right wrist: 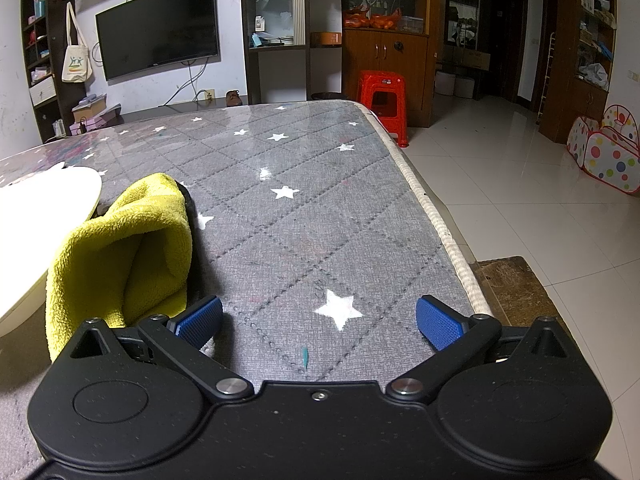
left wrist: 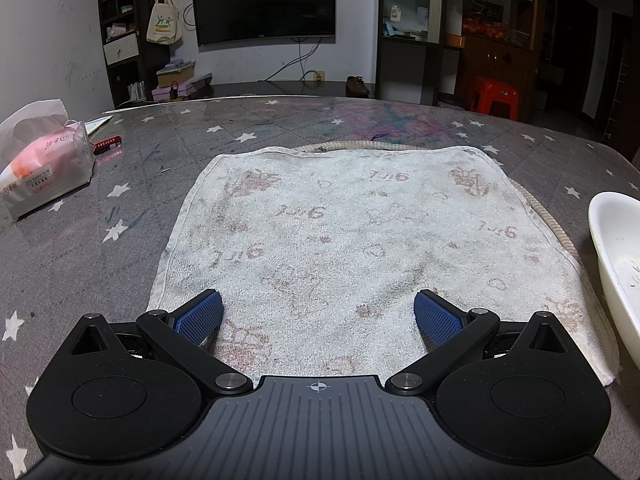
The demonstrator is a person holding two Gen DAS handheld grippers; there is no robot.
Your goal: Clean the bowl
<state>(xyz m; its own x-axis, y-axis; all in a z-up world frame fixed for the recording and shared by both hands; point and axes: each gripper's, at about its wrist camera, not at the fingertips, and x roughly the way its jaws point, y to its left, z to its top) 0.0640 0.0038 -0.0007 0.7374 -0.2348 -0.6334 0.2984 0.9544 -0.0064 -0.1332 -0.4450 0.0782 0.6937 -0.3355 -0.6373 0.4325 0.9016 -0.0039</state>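
Observation:
A white bowl [left wrist: 618,264] with dark specks inside sits at the right edge of the left wrist view, beside a worn white towel [left wrist: 340,240] spread on the table. My left gripper [left wrist: 318,312] is open and empty, low over the towel's near part. In the right wrist view the bowl's rim [right wrist: 44,208] shows at far left, with a yellow cloth [right wrist: 128,248] bunched against it. My right gripper [right wrist: 320,320] is open and empty over the grey star-patterned tabletop; its left finger is just right of the yellow cloth.
A tissue pack [left wrist: 44,164] lies at the table's far left, with a red pen [left wrist: 106,144] beside it. The table's right edge [right wrist: 440,232] drops to a tiled floor. A red stool [right wrist: 384,100] stands beyond the table's far corner.

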